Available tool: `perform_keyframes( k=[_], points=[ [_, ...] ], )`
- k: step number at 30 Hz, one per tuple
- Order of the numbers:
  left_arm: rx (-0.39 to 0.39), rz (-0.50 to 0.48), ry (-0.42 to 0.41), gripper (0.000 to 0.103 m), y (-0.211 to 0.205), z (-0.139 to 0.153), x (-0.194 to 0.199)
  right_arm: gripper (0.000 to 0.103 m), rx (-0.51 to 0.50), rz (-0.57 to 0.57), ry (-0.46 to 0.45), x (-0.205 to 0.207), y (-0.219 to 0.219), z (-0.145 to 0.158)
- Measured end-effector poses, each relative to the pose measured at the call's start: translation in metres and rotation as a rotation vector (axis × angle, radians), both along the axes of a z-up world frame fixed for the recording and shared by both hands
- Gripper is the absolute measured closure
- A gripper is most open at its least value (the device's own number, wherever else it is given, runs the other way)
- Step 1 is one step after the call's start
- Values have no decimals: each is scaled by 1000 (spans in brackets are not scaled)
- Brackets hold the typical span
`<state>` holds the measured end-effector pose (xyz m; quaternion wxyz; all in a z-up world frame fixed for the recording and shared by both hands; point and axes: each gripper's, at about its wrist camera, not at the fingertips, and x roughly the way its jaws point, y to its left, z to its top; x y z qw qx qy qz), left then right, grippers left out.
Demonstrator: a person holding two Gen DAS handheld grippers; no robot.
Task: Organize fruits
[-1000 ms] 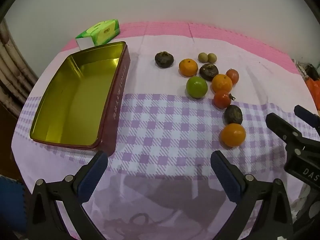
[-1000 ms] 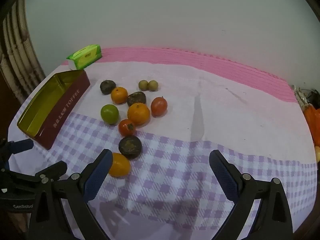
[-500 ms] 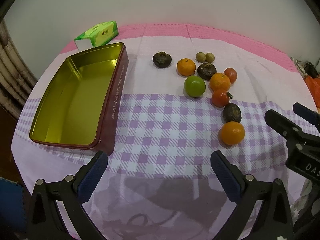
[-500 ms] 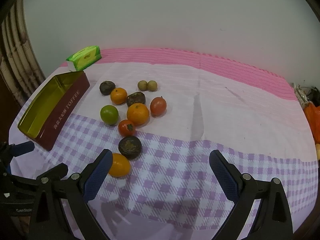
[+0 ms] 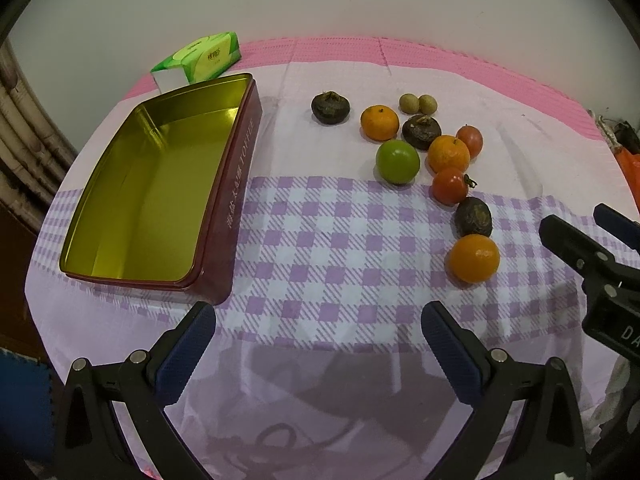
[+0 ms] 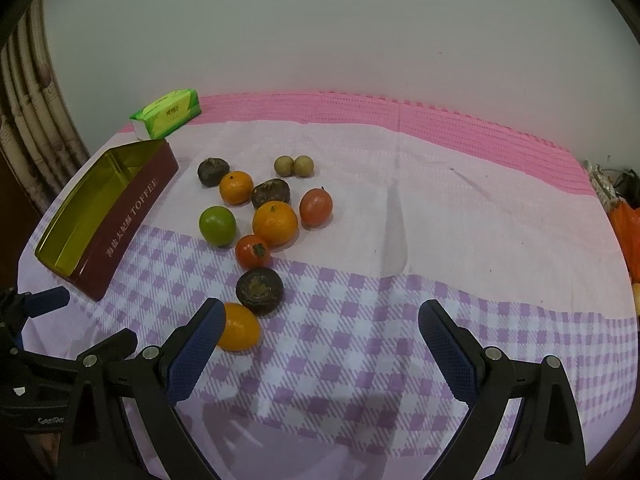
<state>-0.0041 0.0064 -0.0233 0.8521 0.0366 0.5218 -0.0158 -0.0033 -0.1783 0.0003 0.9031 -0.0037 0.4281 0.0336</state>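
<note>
We find the tin (image 5: 152,184) at the left of the table (image 5: 340,248), with the tissue pack (image 5: 200,60) just behind its far end. The fruits (image 5: 436,160) lie in a loose cluster to the right of the tin, well apart from it. Two small round fruits (image 5: 418,103) sit touching at the back of the cluster. The nearest fruit (image 5: 474,258) lies at the front, just before another (image 5: 473,216).

Table (image 5: 360,248) under pink and purple-check cloth (image 6: 440,208). On it: open gold-lined tin (image 5: 236,184) at left, green tissue pack (image 5: 200,58) behind, loose fruits (image 5: 448,156) clustered right.
</note>
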Motion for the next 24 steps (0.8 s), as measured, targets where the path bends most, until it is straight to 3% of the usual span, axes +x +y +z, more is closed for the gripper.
perform_keyframes(
  k=[24],
  points=[
    [10,-3,33,1,-3,-7,0,6,7,-1,12,0,1,-5]
  ],
)
